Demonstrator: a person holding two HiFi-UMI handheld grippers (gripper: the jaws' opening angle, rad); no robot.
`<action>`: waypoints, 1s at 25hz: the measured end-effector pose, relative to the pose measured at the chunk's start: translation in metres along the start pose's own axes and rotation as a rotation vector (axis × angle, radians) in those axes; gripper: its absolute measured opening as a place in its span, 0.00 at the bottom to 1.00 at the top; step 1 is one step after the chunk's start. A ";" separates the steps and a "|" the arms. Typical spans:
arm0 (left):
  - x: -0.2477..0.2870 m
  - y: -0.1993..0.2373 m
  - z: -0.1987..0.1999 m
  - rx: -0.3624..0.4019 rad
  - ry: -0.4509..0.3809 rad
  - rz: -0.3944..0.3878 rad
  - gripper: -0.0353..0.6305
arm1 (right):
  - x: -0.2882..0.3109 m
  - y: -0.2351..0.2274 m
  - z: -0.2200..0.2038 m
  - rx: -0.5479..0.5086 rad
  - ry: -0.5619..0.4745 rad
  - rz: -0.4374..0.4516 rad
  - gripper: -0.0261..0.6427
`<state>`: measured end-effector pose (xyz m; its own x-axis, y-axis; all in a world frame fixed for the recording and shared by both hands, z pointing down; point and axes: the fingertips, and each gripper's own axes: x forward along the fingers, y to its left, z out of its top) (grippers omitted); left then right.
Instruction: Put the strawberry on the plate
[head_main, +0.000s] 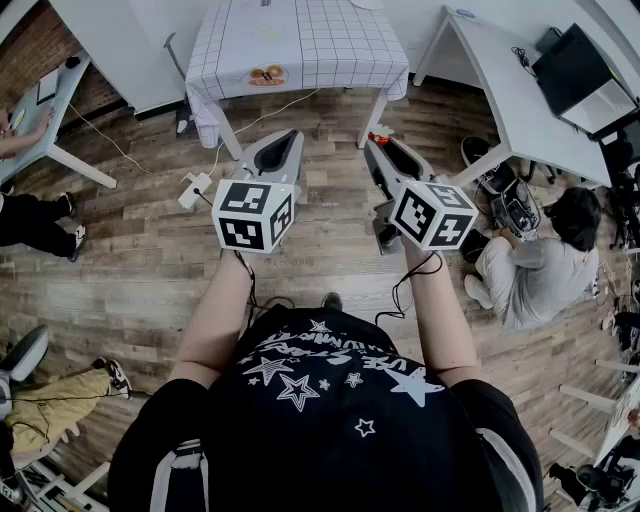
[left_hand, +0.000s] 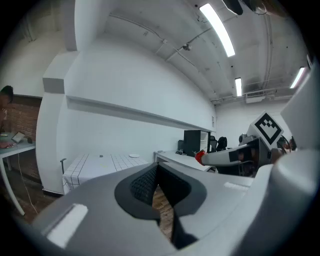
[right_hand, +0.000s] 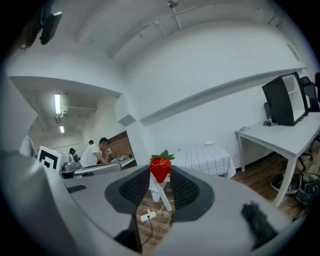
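Observation:
In the right gripper view, my right gripper (right_hand: 160, 173) is shut on a red strawberry (right_hand: 160, 167) with a green leafy top, pinched at the jaw tips. The head view shows both grippers held side by side over the wooden floor, short of the table: the right gripper (head_main: 378, 140) with the strawberry (head_main: 380, 132) at its tip, the left gripper (head_main: 290, 136) beside it. In the left gripper view, the left gripper (left_hand: 157, 167) has its tips together and nothing between them. The plate (head_main: 285, 72), with brown food on it, sits on the checkered table (head_main: 330, 40) ahead.
A white desk (head_main: 510, 90) with a monitor (head_main: 580, 60) stands at the right. A person (head_main: 540, 270) sits on the floor beside it. A power strip (head_main: 195, 188) and cable lie on the floor near the table leg. Another person sits at the left desk (head_main: 40, 110).

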<state>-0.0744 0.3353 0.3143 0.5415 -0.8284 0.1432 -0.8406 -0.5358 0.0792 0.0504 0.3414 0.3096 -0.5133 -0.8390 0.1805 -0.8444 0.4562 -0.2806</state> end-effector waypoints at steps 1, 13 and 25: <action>-0.004 0.003 0.000 0.002 0.001 -0.002 0.06 | 0.002 0.006 -0.002 -0.002 0.003 0.001 0.24; -0.034 0.022 -0.008 -0.013 0.005 -0.020 0.06 | 0.006 0.040 -0.015 -0.013 0.014 -0.006 0.24; -0.031 0.013 -0.015 -0.016 0.010 -0.012 0.06 | -0.003 0.028 -0.021 0.042 -0.015 0.015 0.24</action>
<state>-0.1026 0.3568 0.3262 0.5515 -0.8201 0.1524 -0.8341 -0.5430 0.0967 0.0253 0.3628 0.3206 -0.5229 -0.8369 0.1617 -0.8295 0.4558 -0.3228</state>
